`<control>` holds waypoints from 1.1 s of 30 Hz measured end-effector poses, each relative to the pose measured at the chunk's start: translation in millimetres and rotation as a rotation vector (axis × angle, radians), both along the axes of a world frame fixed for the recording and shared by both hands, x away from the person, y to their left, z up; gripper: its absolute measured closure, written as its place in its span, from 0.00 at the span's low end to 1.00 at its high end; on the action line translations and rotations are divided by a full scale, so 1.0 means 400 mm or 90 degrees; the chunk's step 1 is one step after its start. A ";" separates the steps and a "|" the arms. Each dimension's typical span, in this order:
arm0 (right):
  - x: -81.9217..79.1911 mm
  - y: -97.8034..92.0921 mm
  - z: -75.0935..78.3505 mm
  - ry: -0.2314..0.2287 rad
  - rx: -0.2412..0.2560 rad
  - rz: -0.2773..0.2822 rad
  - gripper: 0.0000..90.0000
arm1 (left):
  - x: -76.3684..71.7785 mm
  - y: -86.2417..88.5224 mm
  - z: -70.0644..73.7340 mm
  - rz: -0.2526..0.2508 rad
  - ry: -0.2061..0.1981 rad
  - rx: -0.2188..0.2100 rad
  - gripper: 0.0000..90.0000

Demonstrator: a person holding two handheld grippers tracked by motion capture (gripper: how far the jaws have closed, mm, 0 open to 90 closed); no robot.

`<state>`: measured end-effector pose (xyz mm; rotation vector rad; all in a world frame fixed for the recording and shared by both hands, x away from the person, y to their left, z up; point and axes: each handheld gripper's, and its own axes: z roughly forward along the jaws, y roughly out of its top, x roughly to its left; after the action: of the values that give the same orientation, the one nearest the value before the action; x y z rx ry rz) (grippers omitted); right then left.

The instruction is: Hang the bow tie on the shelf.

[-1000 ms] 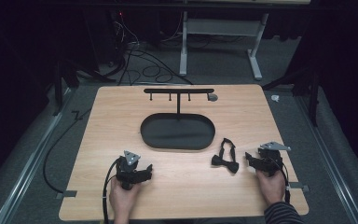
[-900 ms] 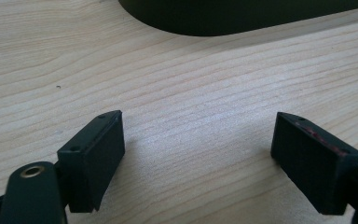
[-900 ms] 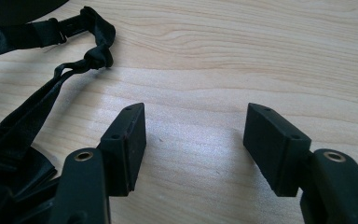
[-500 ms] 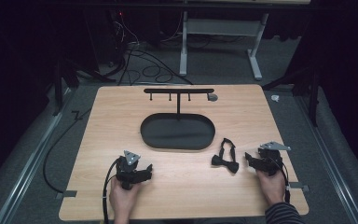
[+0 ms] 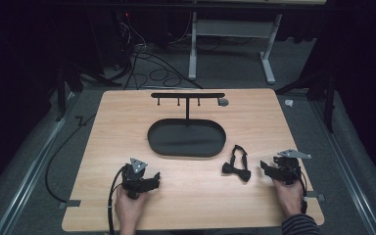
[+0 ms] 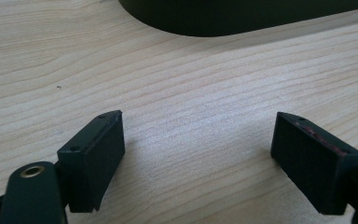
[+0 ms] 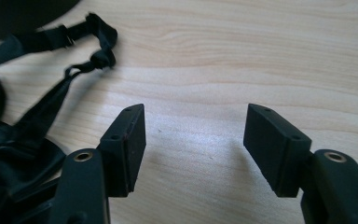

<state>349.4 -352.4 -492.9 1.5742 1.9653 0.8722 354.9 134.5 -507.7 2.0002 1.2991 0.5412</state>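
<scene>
Left gripper: the black two-jaw left gripper (image 5: 152,179) rests on the pale wooden tabletop (image 5: 127,127) at about 7 o'clock, held by the person's left hand (image 5: 129,208); a grey three-cornered plate sits on top and a black cable trails back off the near edge. In the left gripper view (image 6: 200,154) the jaws stand wide apart with only bare wood grain between them, gripping nothing.

Right gripper: the black two-jaw right gripper (image 5: 265,167) lies at about 4 o'clock, held by the right hand (image 5: 290,196) with a striped sleeve cuff behind it. In the right gripper view (image 7: 196,135) its jaws are spread wide over bare wood and hold nothing.

Bow tie: a black fabric bow tie with a looped strap (image 5: 237,167) lies flat on the wood at about 5 o'clock, just beside the right gripper on its left, apart from the jaws; in the right gripper view (image 7: 32,107) it lies at the left, outside the left jaw.

Tray: a black oval shallow tray (image 5: 186,138) sits at the table's centre, beyond both grippers; its near rim shows at 12 o'clock in the left gripper view (image 6: 242,18).

Rack: a black T-shaped stand with a horizontal bar and small pegs (image 5: 187,96) rises from the tray's far edge, toward 12 o'clock.

Beyond the table: grey floor with tangled black cables (image 5: 142,63) at 11 o'clock and a white metal frame's legs (image 5: 269,54) at 1 o'clock.

In the way: nothing lies between either gripper and the bow tie.
</scene>
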 end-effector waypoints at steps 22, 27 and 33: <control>0.005 0.074 0.036 -0.005 0.021 0.071 0.53 | 0.000 0.000 0.000 0.000 0.000 -0.001 0.20; 0.018 0.084 0.036 -0.005 0.022 0.073 0.53 | 0.000 0.000 0.000 0.000 0.000 0.000 0.20; 0.040 0.089 0.043 0.000 0.026 0.072 0.54 | 0.000 0.000 0.000 0.000 0.000 0.000 0.20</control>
<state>365.4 -316.9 -475.5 1.4974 2.0652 0.9618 354.9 134.5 -507.7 2.0002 1.2990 0.5405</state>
